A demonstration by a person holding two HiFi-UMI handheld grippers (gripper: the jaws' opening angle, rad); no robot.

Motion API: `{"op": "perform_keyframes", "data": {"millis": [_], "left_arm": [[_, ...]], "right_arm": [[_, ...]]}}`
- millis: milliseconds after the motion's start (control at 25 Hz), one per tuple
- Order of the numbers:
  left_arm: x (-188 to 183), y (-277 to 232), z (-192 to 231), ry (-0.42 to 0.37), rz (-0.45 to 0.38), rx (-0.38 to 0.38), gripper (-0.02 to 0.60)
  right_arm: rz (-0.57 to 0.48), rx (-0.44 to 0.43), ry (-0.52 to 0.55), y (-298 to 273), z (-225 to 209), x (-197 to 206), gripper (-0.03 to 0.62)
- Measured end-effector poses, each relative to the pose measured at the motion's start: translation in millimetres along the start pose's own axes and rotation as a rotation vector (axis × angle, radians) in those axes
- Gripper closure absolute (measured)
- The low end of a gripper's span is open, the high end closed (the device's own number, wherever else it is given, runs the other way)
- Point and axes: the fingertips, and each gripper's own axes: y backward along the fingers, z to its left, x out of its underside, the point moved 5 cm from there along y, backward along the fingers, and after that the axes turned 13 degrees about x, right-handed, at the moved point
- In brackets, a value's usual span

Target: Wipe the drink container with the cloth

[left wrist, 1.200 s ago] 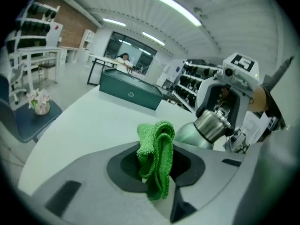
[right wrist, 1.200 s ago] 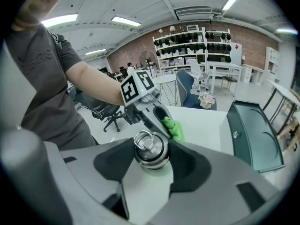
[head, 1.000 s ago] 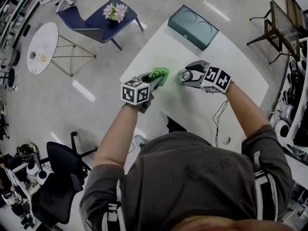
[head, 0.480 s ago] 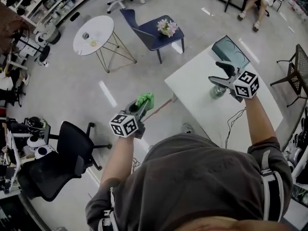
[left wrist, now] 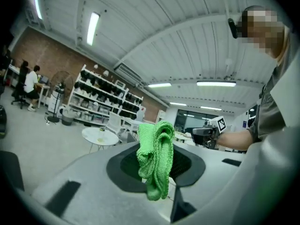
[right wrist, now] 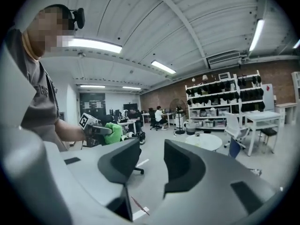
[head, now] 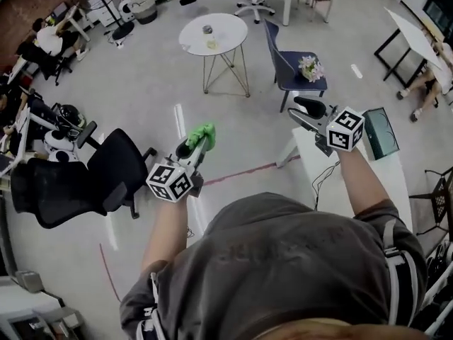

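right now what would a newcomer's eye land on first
The bright green cloth, pinched in the left gripper's jaws and held up over the floor. Next, the right gripper, which hovers near the table; its jaws have just been closing, with nothing between them.

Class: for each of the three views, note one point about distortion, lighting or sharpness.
Head view: strong fisheye, the floor bows towards the edges; light is even. Left gripper view: black rounded corners, the cloth sharp, the ceiling lights blown out. Right gripper view: same dark surround, a strip light glares white.
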Motion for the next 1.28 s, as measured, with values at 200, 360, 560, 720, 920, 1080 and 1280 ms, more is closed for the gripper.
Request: {"op": "perform_keyframes", "data": {"millis": [200,360,560,720,920,1080,1280], "left_arm": [[-1.8,58.2,15.1,-0.023,-0.065,-0.116,0.495],[5.5,86.0,17.9,-0.029,-0.086,-0.169,0.495],[13.9,97.0,19.1,-0.037,-0.099,-0.199,0.495],[20.5,92.6,21.2,-0.022,-0.098,-0.194,0.495],[19.7,77.2,21.1,-0.008,-0.109,-0.171,0.495],[19.5,70.5,20.5,-0.007,-0.11,-0.161,0.495],[19.5,68.3,20.2,-0.007,-0.112,-0.156,0.495]], "right_arm": [[-0.027,-0.068,-0.081,-66.8,41.3,11.6,0.516],[-0.036,-0.075,-0.071,-92.6,65.1,20.5,0.589],[-0.032,-0.048,-0.053,-105.5,72.6,28.7,0.603],[0.014,-0.054,-0.05,-107.7,76.3,42.7,0.605],[0.033,-0.042,-0.054,-98.8,69.3,50.4,0.605],[0.033,-0.021,-0.057,-91.5,61.9,52.0,0.605],[0.026,-0.016,-0.058,-89.1,60.3,51.5,0.605]]}}
